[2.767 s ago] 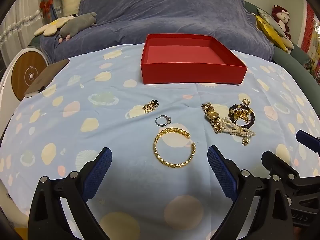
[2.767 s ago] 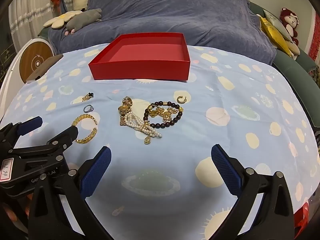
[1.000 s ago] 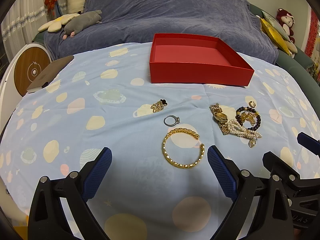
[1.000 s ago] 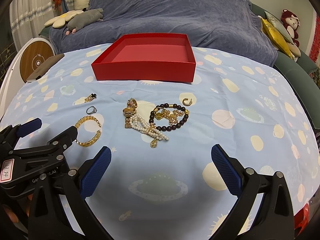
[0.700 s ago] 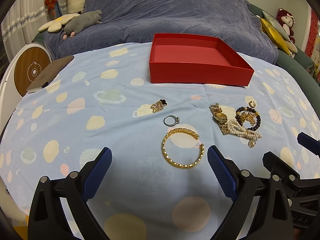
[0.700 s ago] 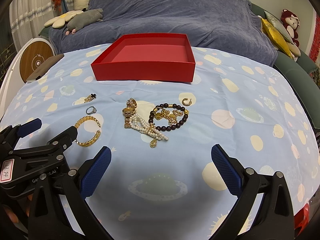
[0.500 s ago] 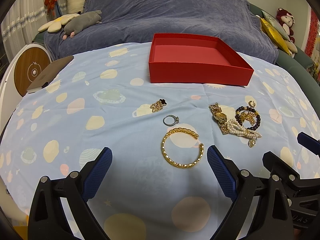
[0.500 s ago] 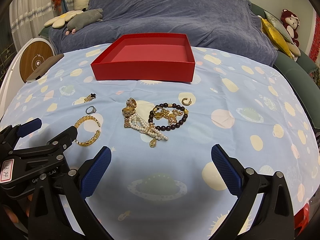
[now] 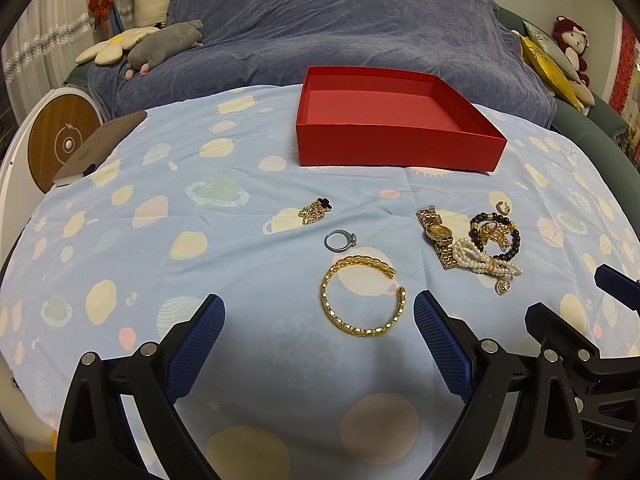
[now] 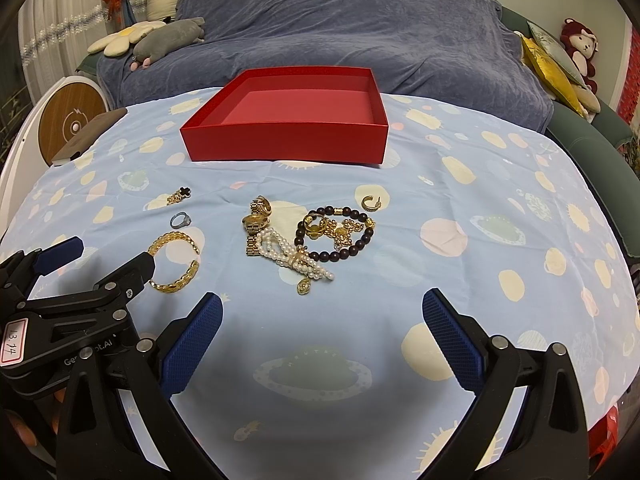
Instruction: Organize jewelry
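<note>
In front of the empty red box [image 9: 396, 136], both the left tool [image 9: 316, 344] and right tool [image 10: 322, 336] gape wide, so grabbing the tangled pearl bracelet [image 10: 292, 256] risks dragging the bead bracelet [image 10: 336, 234] along.

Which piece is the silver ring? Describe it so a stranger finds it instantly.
Start at the red box on the spotted blue cloth. In front of it lies an open gold bangle; the silver ring sits just beyond it. It is the only silver piece, small, with a stone.
</note>
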Available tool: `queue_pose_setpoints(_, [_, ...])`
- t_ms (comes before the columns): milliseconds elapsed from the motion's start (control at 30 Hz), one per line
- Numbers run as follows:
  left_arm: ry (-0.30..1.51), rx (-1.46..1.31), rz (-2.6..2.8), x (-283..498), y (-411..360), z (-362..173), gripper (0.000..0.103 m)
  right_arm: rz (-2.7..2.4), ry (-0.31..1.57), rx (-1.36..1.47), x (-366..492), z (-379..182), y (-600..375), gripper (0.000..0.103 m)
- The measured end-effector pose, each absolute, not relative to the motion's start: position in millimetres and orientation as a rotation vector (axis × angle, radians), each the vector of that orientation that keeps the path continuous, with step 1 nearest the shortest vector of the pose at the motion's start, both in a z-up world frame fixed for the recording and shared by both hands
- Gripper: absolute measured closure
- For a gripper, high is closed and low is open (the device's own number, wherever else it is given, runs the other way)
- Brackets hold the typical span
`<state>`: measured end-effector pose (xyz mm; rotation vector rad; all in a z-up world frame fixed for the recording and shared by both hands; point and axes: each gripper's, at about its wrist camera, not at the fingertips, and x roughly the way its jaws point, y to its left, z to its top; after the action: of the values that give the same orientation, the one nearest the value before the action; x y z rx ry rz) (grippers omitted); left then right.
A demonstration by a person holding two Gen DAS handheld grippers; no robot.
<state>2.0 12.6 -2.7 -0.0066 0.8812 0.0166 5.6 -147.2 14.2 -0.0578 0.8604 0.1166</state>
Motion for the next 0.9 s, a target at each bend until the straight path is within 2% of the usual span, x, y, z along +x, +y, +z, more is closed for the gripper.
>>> queue_pose_setpoints(633, [0.887, -0.009, 0.015, 2, 12, -3, 0.011, 0.118, 0.861, -0.058, 6, 14, -147, 0.005])
queue_pose_setpoints(900, [0.952, -0.088, -0.018, 3, 18, -15, 0.01, 0.11, 0.867, -0.063, 6, 13, -157, 0.005])
